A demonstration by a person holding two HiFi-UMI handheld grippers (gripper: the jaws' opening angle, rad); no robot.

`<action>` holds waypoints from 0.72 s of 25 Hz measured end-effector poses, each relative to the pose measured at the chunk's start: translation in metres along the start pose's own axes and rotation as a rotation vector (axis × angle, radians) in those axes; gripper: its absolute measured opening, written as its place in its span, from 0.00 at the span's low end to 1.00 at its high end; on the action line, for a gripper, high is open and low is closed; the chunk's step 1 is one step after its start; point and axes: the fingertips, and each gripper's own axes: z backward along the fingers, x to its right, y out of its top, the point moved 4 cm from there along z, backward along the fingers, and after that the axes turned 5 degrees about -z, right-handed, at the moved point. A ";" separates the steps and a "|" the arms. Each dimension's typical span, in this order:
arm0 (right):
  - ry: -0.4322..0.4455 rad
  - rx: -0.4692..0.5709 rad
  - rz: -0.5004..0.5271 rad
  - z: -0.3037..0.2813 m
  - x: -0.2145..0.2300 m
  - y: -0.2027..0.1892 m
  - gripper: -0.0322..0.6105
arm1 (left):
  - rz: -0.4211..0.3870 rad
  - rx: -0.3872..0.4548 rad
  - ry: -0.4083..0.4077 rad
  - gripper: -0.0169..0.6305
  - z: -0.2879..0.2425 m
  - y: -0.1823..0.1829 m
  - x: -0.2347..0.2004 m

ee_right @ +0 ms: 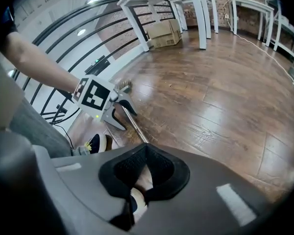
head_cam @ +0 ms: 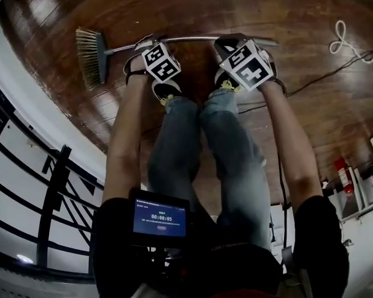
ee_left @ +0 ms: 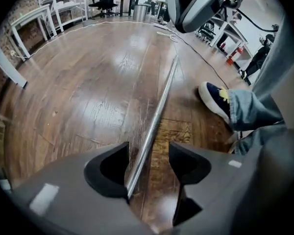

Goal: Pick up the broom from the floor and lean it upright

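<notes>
The broom lies flat on the wooden floor, with its brush head (head_cam: pixel 90 56) at the left and its metal handle (head_cam: pixel 193 40) running to the right. My left gripper (head_cam: pixel 146 42) is down over the handle near the brush end. In the left gripper view its jaws (ee_left: pixel 148 151) stand open astride the handle (ee_left: pixel 161 102), which rests against the left pad's edge. My right gripper (head_cam: pixel 230 42) is further along the handle. It is shut (ee_right: pixel 146 148), and the handle (ee_right: pixel 136 127) passes out of sight behind its tips. Nothing shows between its pads.
The person's shoes (head_cam: pixel 165 90) stand just behind the handle. A white cord (head_cam: pixel 345 42) and a black cable (head_cam: pixel 323 76) lie on the floor at the right. A black railing (head_cam: pixel 43 185) runs along the left. White tables (ee_left: pixel 36 16) and a cardboard box (ee_right: pixel 164 32) stand further off.
</notes>
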 end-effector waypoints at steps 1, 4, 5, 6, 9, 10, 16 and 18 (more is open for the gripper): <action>0.006 0.007 -0.007 -0.005 0.000 -0.002 0.06 | -0.009 -0.001 0.013 0.44 -0.009 -0.002 0.000; 0.016 0.024 -0.022 -0.012 -0.002 -0.006 0.06 | -0.049 -0.022 0.042 0.44 -0.028 -0.007 0.003; 0.015 0.029 -0.028 -0.013 -0.002 -0.006 0.06 | -0.058 -0.028 0.054 0.44 -0.031 -0.009 0.003; 0.014 0.035 -0.037 -0.013 -0.004 -0.006 0.06 | -0.063 -0.033 0.064 0.43 -0.033 -0.010 0.004; 0.020 0.055 -0.088 -0.013 -0.007 -0.008 0.06 | -0.066 -0.045 0.071 0.34 -0.038 -0.011 0.009; 0.023 0.063 -0.107 -0.012 -0.008 -0.008 0.06 | -0.073 -0.048 0.073 0.33 -0.039 -0.009 0.009; 0.067 0.083 -0.202 -0.003 -0.019 -0.014 0.06 | -0.151 -0.011 0.100 0.20 -0.017 -0.004 0.006; 0.065 0.098 -0.239 0.015 -0.024 -0.014 0.06 | -0.125 0.031 0.118 0.20 0.011 0.005 -0.001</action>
